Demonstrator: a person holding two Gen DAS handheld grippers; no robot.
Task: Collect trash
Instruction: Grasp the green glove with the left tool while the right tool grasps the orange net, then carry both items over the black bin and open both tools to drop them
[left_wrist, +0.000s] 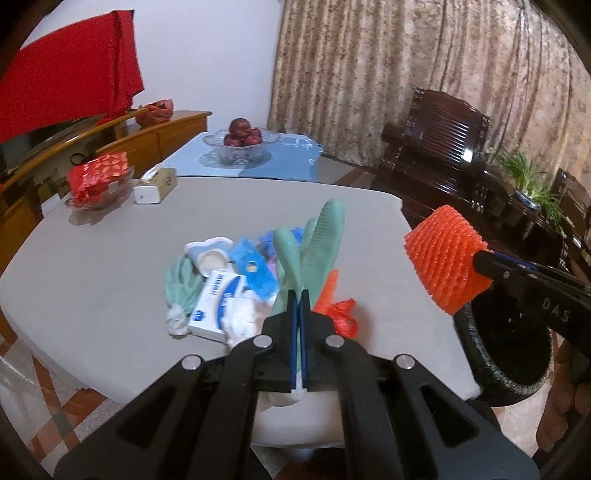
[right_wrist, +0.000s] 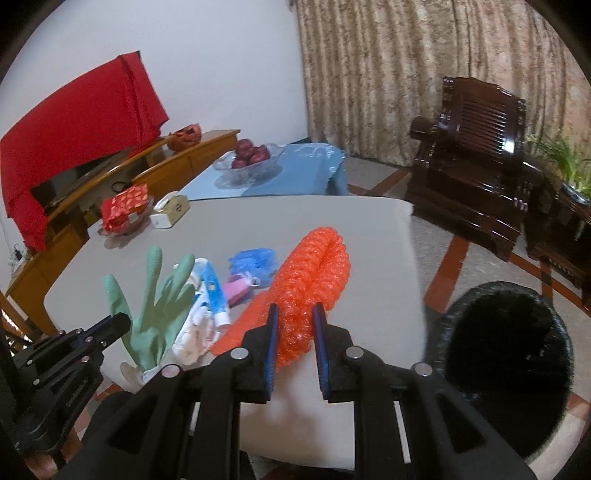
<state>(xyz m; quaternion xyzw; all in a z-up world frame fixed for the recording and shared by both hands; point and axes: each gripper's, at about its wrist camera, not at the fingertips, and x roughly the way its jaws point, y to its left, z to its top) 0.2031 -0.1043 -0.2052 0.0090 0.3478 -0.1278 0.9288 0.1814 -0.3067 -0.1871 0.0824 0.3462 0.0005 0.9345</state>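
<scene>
Both angle downward over the table (left_wrist: 92, 266): left gripper (left_wrist: 299, 295) clamps a green glove (left_wrist: 321, 240), right gripper (right_wrist: 297, 314) an orange foam net (right_wrist: 314, 269).

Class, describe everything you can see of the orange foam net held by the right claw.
The foam net is a bright orange mesh sleeve of soft, puffy foam, ribbed with open diamond cells. It is squashed and bent into a fat roll. The right claw pinches it near one end, both pads pressing its sides, and holds it lifted off the table. Seen from the left wrist, it hangs near the table's edge, above the black bin. Nothing else touches it.
</scene>
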